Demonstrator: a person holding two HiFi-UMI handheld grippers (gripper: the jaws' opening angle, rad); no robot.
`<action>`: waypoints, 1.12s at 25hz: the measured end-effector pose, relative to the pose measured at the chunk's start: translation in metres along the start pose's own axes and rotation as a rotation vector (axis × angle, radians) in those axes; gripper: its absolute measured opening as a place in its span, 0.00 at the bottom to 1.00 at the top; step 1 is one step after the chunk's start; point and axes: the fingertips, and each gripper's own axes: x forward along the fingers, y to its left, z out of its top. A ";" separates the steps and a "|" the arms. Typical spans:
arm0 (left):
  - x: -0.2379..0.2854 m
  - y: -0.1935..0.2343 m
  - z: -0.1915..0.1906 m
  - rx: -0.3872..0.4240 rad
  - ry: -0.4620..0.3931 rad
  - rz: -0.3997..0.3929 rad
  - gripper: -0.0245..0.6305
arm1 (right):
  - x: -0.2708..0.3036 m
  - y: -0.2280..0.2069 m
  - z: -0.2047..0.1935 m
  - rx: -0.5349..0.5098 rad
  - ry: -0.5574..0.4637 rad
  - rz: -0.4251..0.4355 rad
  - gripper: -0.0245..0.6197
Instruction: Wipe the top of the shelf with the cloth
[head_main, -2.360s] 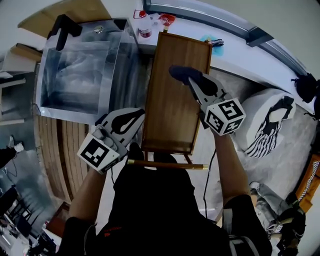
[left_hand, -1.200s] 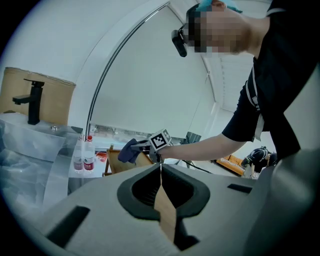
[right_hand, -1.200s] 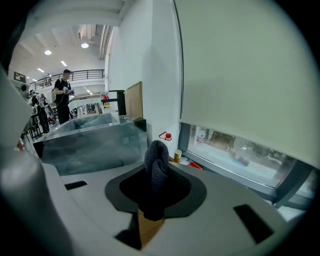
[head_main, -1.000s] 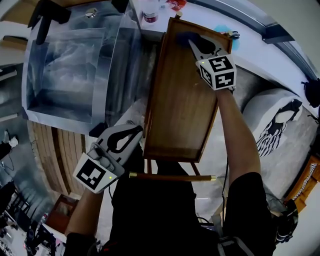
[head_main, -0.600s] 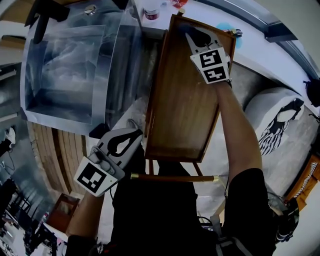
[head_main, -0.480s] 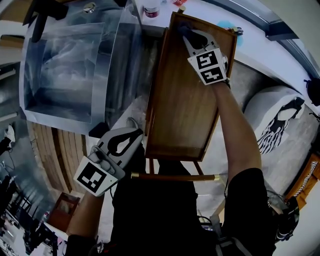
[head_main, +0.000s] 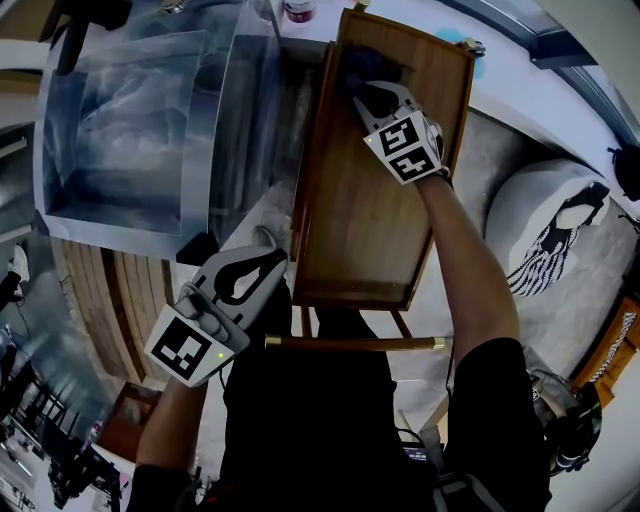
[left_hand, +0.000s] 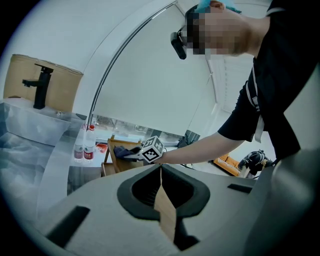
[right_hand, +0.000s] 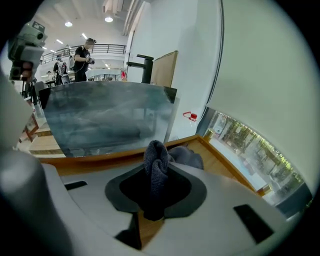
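The shelf's wooden top (head_main: 385, 200) has a raised rim and runs away from me in the head view. A dark grey cloth (head_main: 368, 68) lies bunched at its far left end. My right gripper (head_main: 366, 92) is shut on the cloth (right_hand: 186, 156) and presses it onto the wood (right_hand: 225, 167). A fold of cloth stands up between the jaws of the right gripper (right_hand: 156, 172). My left gripper (head_main: 262, 262) hangs shut and empty beside the shelf's near left corner, off the wood. From the left gripper (left_hand: 160, 170) I see the shelf (left_hand: 116, 164) and the cloth (left_hand: 121, 151) ahead.
A clear tank (head_main: 130, 130) with a black tap (left_hand: 41, 87) stands close along the shelf's left side. Bottles (left_hand: 84, 147) sit on the white sill (head_main: 520, 75) beyond. A brass-coloured bar (head_main: 350, 343) crosses below the near end. A white patterned cushion (head_main: 550, 235) lies right.
My right gripper carried the cloth from mid-shelf to the far right end, then swept it left along the far edge. The left gripper has barely moved.
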 end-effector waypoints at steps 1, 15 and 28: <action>-0.001 -0.001 -0.001 0.001 0.000 -0.003 0.08 | -0.002 0.004 -0.002 0.002 0.003 0.005 0.15; -0.021 -0.014 -0.005 0.015 -0.011 -0.015 0.08 | -0.020 0.054 -0.011 0.016 0.022 0.059 0.15; -0.031 -0.035 -0.010 0.042 -0.016 -0.046 0.08 | -0.051 0.112 -0.033 0.041 0.043 0.097 0.15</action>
